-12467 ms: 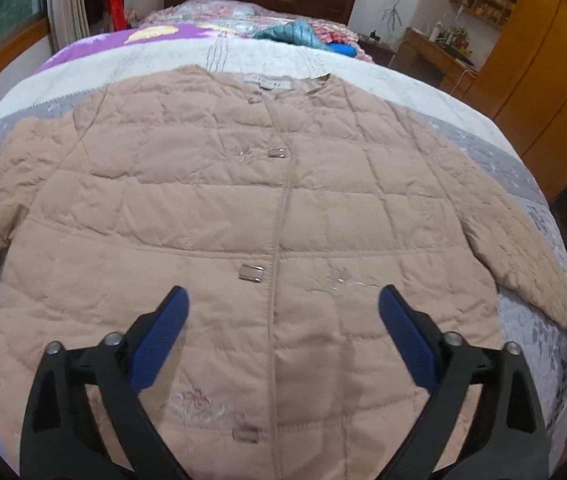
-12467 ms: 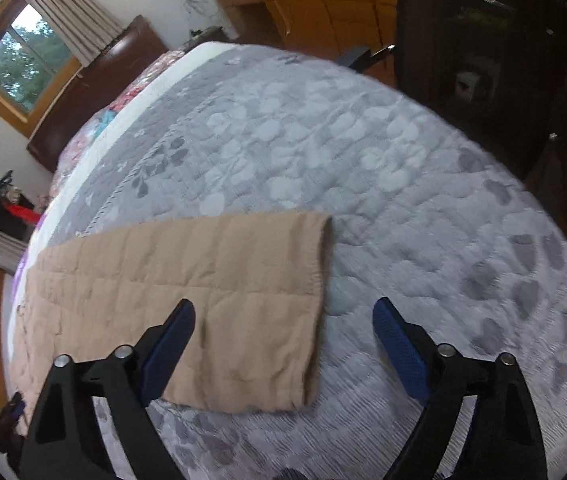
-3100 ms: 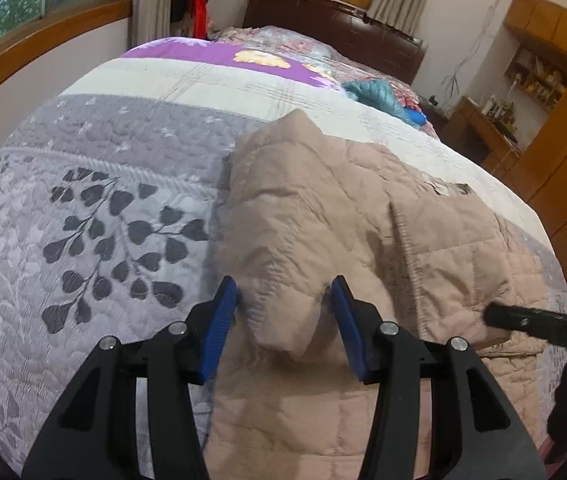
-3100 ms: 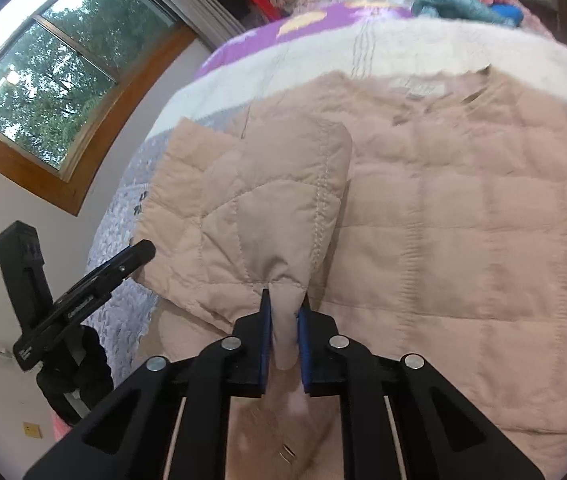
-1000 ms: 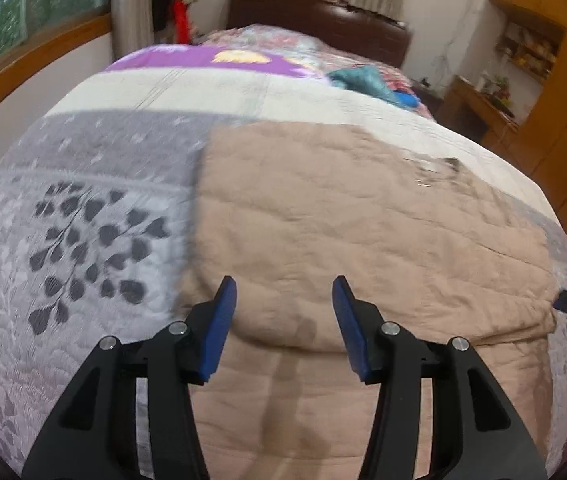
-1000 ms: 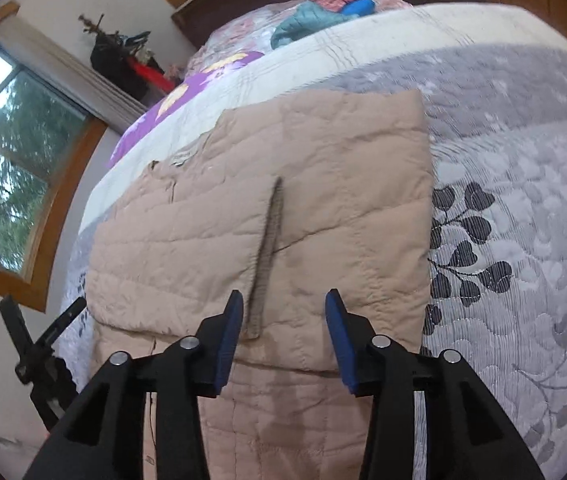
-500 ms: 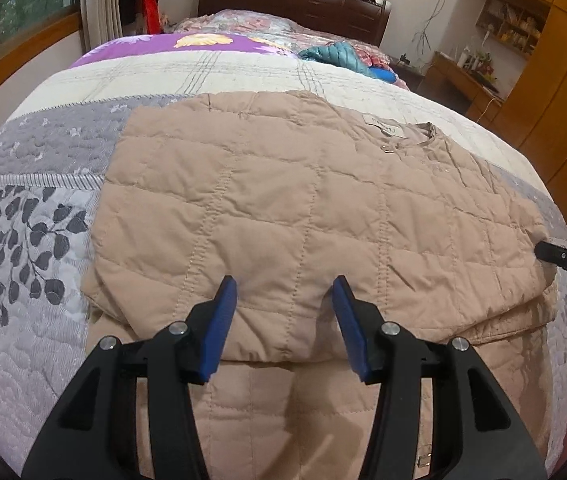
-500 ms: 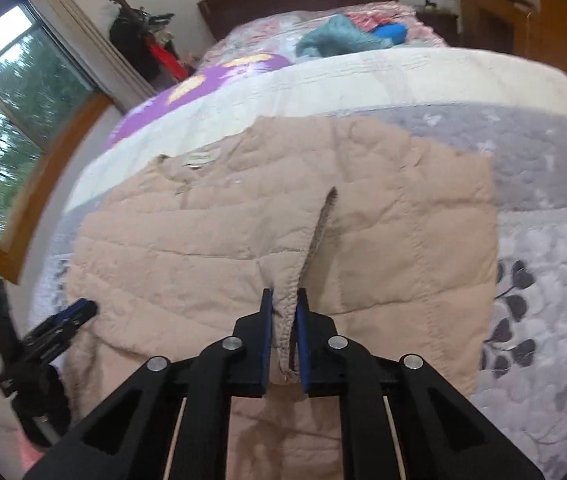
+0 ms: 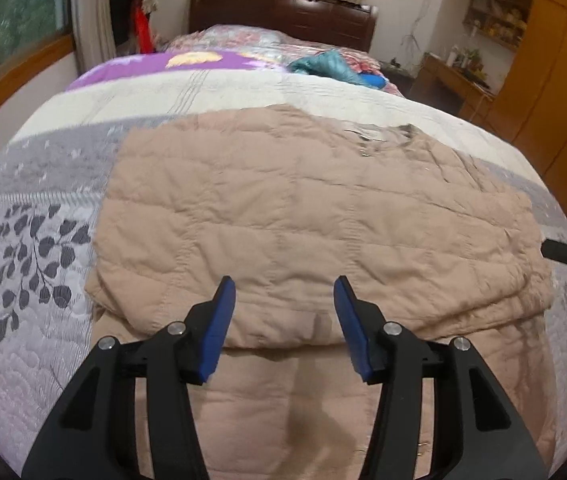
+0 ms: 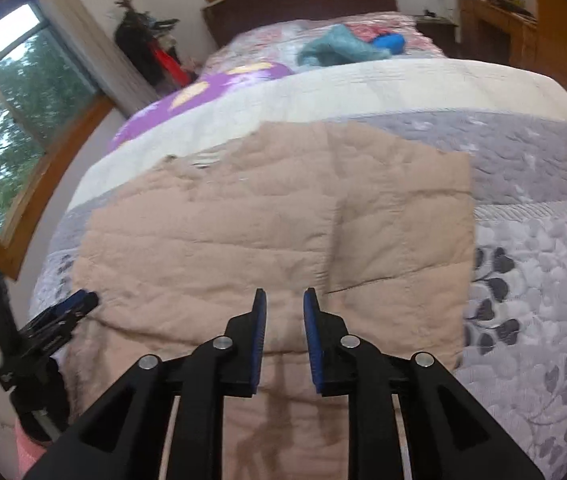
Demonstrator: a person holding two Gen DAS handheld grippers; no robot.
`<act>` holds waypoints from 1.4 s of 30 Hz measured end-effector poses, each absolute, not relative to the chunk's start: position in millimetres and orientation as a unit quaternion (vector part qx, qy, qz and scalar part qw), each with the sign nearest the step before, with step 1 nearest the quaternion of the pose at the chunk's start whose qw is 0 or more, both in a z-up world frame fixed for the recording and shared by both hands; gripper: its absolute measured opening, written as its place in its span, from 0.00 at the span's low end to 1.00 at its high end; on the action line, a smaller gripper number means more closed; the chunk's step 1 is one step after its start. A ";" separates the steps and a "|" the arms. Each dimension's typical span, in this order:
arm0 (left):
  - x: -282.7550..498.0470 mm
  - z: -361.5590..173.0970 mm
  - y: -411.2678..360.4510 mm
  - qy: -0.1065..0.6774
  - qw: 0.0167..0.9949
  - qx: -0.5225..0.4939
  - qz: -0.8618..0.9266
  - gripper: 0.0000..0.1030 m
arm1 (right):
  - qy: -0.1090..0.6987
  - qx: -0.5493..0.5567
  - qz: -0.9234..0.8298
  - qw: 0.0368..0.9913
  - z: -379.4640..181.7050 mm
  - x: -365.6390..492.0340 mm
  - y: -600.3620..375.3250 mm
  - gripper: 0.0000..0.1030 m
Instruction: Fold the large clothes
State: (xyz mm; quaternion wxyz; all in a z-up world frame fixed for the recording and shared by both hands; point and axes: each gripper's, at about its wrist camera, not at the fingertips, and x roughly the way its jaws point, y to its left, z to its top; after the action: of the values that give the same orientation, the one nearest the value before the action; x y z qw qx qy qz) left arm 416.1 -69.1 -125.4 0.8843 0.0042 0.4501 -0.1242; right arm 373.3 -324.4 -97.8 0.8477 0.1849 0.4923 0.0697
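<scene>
Left claw: your black left claw with blue pads [image 9: 281, 320] is spread wide and grips nothing; it hangs over the near edge of the folded layer. Its lower arms run out of the bottom of the left wrist view.

Jacket: the beige quilted padded jacket [image 9: 307, 216] lies flat on the bed, both sides folded in over the body, so the sleeves are tucked out of sight. The collar end points toward the headboard, and the label there is too smeared to read. The hem nearest you is cut off at the bottom edge.

Bed: the grey leaf-patterned quilted bedspread [image 9: 31, 264] shows on both sides of the jacket, with a cream band and a purple sheet beyond it.

Far clutter: a crumpled teal cloth [image 10: 335, 50] lies near the pillows, well apart from the jacket; a blue item just beside it is too blurred to name.

Right claw: your black right claw with blue pads [image 10: 284, 338] is parted by a narrow gap, with no fabric between the pads; it sits above the jacket's folded flap. In the left wrist view only a dark tip of it pokes in at the right edge.

Right wrist view: this whole picture is motion-blurred, so seams and the flap's edge are soft.
</scene>
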 end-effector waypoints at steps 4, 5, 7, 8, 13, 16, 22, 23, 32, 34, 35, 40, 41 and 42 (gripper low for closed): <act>420.1 -136.3 -79.6 0.464 0.876 0.012 -0.128 0.50 | 0.515 0.169 0.061 0.838 -116.6 385.6 -311.1 0.20; 423.1 -142.3 -79.9 0.471 0.873 0.012 -0.126 0.50 | 0.523 0.172 0.056 0.833 -125.5 388.8 -311.4 0.20; 428.6 -153.9 -78.2 0.479 0.868 0.008 -0.126 0.52 | 0.538 0.179 0.055 0.822 -141.5 392.7 -313.3 0.17; 430.1 -157.1 -77.8 0.480 0.868 0.007 -0.129 0.52 | 0.539 0.182 0.057 0.820 -148.4 394.8 -314.2 0.17; 430.3 -154.8 -78.5 0.483 0.866 0.006 -0.128 0.52 | 0.531 0.189 0.062 0.824 -145.8 393.6 -314.9 0.19; 415.3 -134.8 -63.0 0.482 0.865 -0.015 -0.136 0.51 | 0.495 0.206 0.098 0.838 -117.8 365.8 -321.2 0.22; 330.9 -84.5 9.4 0.426 0.894 -0.001 -0.139 0.64 | 0.455 0.159 0.119 0.868 -79.4 259.0 -334.9 0.49; 316.3 -82.7 24.0 0.424 0.896 0.001 -0.131 0.65 | 0.459 0.153 0.119 0.867 -81.2 233.7 -338.1 0.49; 191.8 -118.8 139.8 0.475 0.875 -0.050 -0.073 0.71 | 0.484 0.208 0.111 0.842 -127.5 90.6 -361.7 0.61; 174.6 -129.0 151.4 0.480 0.869 -0.083 -0.085 0.71 | 0.482 0.219 0.113 0.841 -133.1 73.5 -358.4 0.62; 167.8 -134.2 155.5 0.480 0.868 -0.096 -0.088 0.71 | 0.481 0.225 0.115 0.840 -134.2 69.6 -359.2 0.63; 163.3 -155.9 162.6 0.490 0.853 -0.148 -0.099 0.72 | 0.486 0.245 0.123 0.830 -148.4 54.3 -357.5 0.67; 162.4 -158.3 160.7 0.490 0.850 -0.158 -0.109 0.72 | 0.488 0.244 0.122 0.829 -151.0 52.3 -357.1 0.67; 162.6 -160.2 159.0 0.490 0.847 -0.166 -0.119 0.72 | 0.491 0.244 0.121 0.828 -154.7 51.1 -356.5 0.67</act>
State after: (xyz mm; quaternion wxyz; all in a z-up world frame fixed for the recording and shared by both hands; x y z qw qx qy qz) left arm 162.6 159.0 -160.2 0.8472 -0.1664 0.4903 -0.1193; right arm 51.1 -356.5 -154.7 0.8277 0.2443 0.4905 0.1206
